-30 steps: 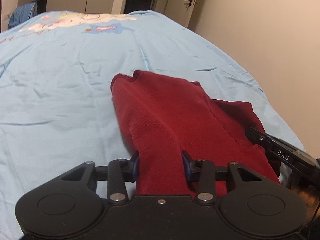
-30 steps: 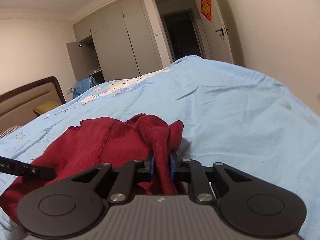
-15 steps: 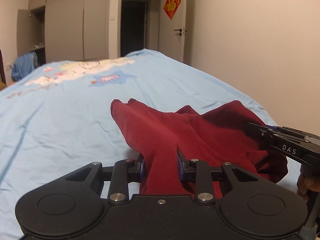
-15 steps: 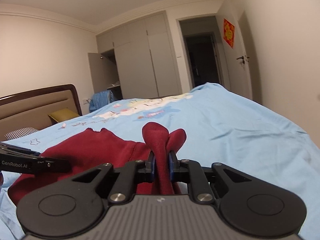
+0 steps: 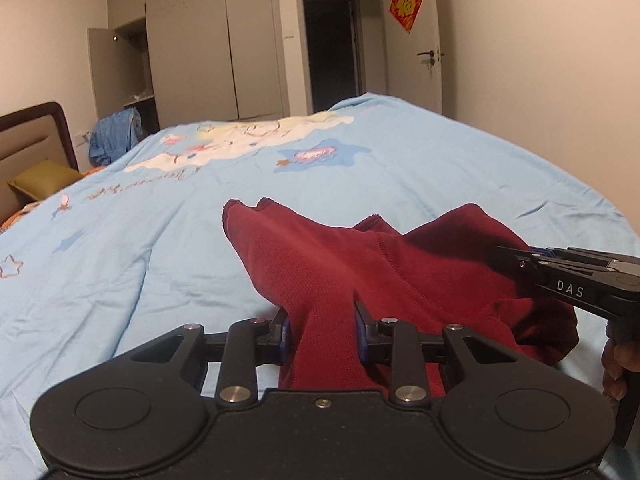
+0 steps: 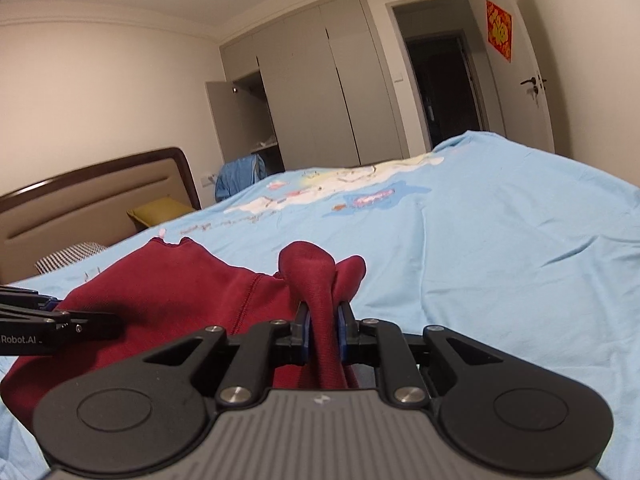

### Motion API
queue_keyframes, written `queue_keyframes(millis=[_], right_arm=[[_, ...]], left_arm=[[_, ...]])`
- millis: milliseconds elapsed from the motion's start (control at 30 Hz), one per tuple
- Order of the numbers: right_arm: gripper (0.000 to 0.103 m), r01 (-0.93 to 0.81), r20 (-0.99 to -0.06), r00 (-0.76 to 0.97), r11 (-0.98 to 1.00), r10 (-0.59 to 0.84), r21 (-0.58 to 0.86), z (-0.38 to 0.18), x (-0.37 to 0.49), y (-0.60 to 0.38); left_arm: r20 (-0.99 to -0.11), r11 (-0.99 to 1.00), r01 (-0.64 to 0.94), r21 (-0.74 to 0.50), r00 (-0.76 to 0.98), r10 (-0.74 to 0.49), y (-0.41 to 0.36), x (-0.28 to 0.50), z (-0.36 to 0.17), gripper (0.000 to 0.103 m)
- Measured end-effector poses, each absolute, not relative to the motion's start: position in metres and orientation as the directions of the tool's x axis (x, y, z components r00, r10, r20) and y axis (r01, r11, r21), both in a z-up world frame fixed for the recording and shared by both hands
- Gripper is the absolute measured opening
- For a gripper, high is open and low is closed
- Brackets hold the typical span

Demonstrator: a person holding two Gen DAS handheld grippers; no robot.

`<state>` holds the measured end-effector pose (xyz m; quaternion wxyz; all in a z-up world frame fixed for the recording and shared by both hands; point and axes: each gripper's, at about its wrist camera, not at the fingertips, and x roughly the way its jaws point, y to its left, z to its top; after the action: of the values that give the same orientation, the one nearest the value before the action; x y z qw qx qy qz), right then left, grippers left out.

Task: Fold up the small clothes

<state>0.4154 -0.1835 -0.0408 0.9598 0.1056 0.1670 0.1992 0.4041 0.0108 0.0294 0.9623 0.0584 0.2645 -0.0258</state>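
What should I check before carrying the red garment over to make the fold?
1. Left tongs shut on the red garment: ok.
2. Right tongs shut on a bunched edge: ok.
3. Garment spread flat between the tongs: not ok, it sags and bunches.
4. Far edge lying on the blue bedspread: ok.
5. Bedspread ahead free of other items: ok.
6. Which part of the garment each holds: cannot tell.

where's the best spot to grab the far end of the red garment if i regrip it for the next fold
Judging from its pose, take the red garment at its far edge, by the small notch, coming from above with one finger sliding beneath. That edge lies flat and free on the blue bedsheet, while the near end is bunched in both grippers.
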Motion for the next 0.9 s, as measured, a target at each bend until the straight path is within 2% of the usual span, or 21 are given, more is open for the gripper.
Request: queue_keyframes(millis=[233, 667, 800, 900], right_arm=[[0.018, -0.291, -0.348, 0.857, 0.915, 0.379, 0.280, -0.075, 0.424, -0.189], [0.038, -0.240, -0.371, 0.858, 0.916, 0.355, 0.322, -0.092, 0.425, -0.196], [0.043, -0.233, -0.374, 0.862, 0.922, 0.343, 0.308, -0.089, 0.425, -0.193], [0.052, -0.219, -0.374, 0.869, 0.930, 0.324, 0.295, -0.085, 0.421, -0.193]], left_arm=[[-0.563, 0.996, 0.043, 0.073, 0.826, 0.005, 0.019, 0.413, -0.009, 0.035], [-0.584, 0.998, 0.019, 0.053, 0.811, 0.015, 0.024, 0.420, -0.026, 0.045], [-0.587, 0.999, 0.007, 0.050, 0.809, 0.024, 0.025, 0.421, -0.023, 0.053], [-0.586, 0.999, -0.006, 0.037, 0.810, 0.027, 0.027, 0.418, -0.019, 0.067]])
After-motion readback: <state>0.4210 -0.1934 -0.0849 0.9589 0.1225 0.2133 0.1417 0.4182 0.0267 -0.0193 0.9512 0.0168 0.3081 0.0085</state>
